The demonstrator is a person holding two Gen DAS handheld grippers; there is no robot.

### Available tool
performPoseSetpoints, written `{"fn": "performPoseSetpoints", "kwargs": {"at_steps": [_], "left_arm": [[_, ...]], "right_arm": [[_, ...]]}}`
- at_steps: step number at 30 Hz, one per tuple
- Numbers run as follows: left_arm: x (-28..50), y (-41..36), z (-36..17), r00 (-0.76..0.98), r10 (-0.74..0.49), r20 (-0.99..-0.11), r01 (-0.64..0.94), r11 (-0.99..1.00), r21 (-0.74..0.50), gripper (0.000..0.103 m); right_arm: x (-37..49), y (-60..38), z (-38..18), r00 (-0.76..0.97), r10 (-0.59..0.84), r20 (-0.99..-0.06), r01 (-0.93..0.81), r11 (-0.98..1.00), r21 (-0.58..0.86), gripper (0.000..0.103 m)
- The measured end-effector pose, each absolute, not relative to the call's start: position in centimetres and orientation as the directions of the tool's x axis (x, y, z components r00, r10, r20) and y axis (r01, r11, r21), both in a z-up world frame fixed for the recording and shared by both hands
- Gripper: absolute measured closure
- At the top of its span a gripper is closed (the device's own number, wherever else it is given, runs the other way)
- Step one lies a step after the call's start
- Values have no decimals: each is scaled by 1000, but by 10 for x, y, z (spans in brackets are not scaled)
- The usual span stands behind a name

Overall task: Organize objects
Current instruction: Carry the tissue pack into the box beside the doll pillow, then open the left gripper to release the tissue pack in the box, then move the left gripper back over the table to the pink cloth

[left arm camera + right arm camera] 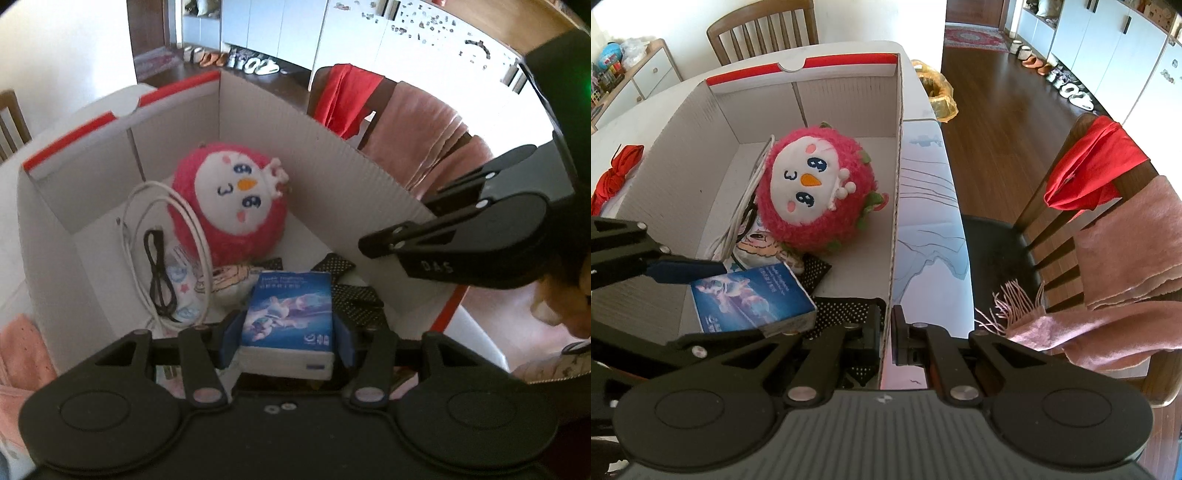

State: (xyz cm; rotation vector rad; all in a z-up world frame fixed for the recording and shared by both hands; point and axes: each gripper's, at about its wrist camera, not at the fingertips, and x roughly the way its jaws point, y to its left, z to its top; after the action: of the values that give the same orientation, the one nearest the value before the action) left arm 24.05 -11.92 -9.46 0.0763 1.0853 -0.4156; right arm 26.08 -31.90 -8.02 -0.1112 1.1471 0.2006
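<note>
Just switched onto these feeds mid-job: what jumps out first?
A round pink plush toy with a white face sits toward the far end of the white cardboard box. In front of it, the left hand-held gripper holds a blue carton over the box's near end, while the right hand-held gripper is clamped on the box's right wall. White and black cables lie coiled left of the toy.

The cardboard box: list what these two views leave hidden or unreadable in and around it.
- Blue box, left wrist view: its print is too small to read; the left tongs cover its lower sides.
- Black dotted cloth, right wrist view: mostly hidden under the blue box and the right tongs.
- Cables, right wrist view: largely hidden behind the pink plush toy.
- Cardboard box, left wrist view: near wall cut off by the tongs' body.
</note>
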Motion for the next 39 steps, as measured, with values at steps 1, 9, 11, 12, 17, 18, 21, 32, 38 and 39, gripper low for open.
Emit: {"fn": "performPoseSetpoints", "kwargs": {"at_steps": [1,9,11,12,17,18,21,32,38,39], "left_arm": [[241,-119,-95,396,-293,-870,363,921,-144,53],[240,-109,-96,392,-313,-865,324,927,-189,52],[239,-107,-94,399,-320,-859,314,928,-199,51],[239,-106,-92,403,-324,-856,311,928,-205,50],[234,-98,-84,418,-359,-834,289,923,-252,38],[233,-98,-83,424,-352,-835,280,927,-248,38],[230,-95,-77,449,-346,-824,266,932,-246,38],[211,-89,-50,547,-315,-776,237,947,-217,35],[200,-80,-40,594,-285,-753,204,958,-201,29],[198,-78,-38,601,-281,-748,198,959,-202,27]], "right_arm": [[261,-319,-80,395,101,-913,-213,977,16,97],[261,-319,-81,393,101,-914,-211,977,18,97],[261,-319,-81,393,101,-914,-211,977,17,97],[261,-319,-81,393,101,-914,-211,977,17,97],[261,-319,-80,392,100,-914,-209,978,17,97],[261,-319,-80,392,99,-914,-209,978,16,97],[261,-319,-80,392,99,-914,-209,978,16,97],[261,-319,-80,393,99,-914,-209,978,16,97],[261,-319,-80,393,99,-914,-209,978,16,97],[261,-319,-80,392,99,-914,-209,978,16,97]]}}
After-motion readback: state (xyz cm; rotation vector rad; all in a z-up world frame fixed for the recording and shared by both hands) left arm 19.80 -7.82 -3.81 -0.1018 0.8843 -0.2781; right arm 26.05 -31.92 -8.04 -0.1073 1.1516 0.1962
